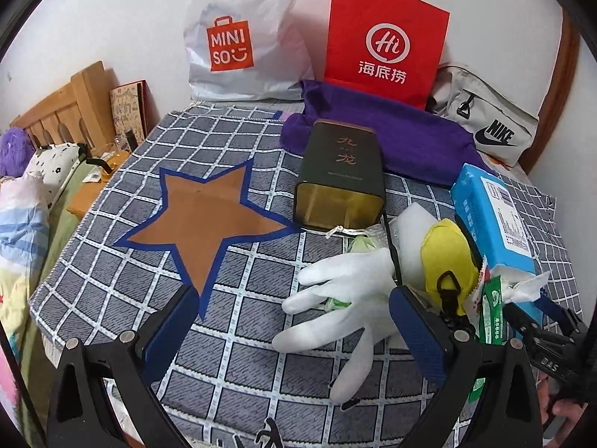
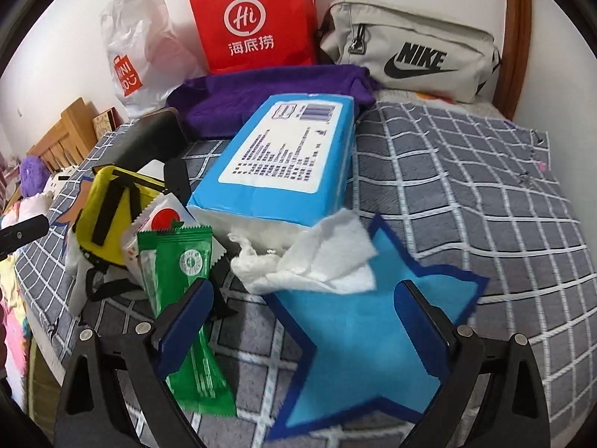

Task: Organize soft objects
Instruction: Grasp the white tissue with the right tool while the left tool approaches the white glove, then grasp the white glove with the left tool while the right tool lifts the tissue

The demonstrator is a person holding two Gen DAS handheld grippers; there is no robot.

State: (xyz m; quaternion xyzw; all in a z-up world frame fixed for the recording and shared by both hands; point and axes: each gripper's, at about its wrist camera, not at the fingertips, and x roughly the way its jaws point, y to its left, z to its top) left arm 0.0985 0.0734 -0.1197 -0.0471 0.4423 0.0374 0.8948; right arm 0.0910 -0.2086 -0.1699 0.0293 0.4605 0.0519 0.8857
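A white glove (image 1: 343, 306) lies on the checked cloth between the open fingers of my left gripper (image 1: 298, 321), its cuff by the right finger. An orange star mat (image 1: 205, 216) lies to its left. A yellow pouch (image 1: 447, 257) and a blue tissue pack (image 1: 492, 216) lie to the right. In the right wrist view my right gripper (image 2: 306, 321) is open and empty over a blue star mat (image 2: 365, 339). A loose white tissue (image 2: 317, 257) spills from the tissue pack (image 2: 283, 156) just ahead. Green wipe packets (image 2: 186, 272) lie by the left finger, the yellow pouch (image 2: 108, 220) further left.
A dark tin (image 1: 339, 175), purple towel (image 1: 410, 138), red paper bag (image 1: 384, 41), white Miniso bag (image 1: 238, 37) and grey Nike bag (image 1: 485, 119) stand along the back by the wall. A wooden headboard (image 1: 63, 108) and bedding are at the left.
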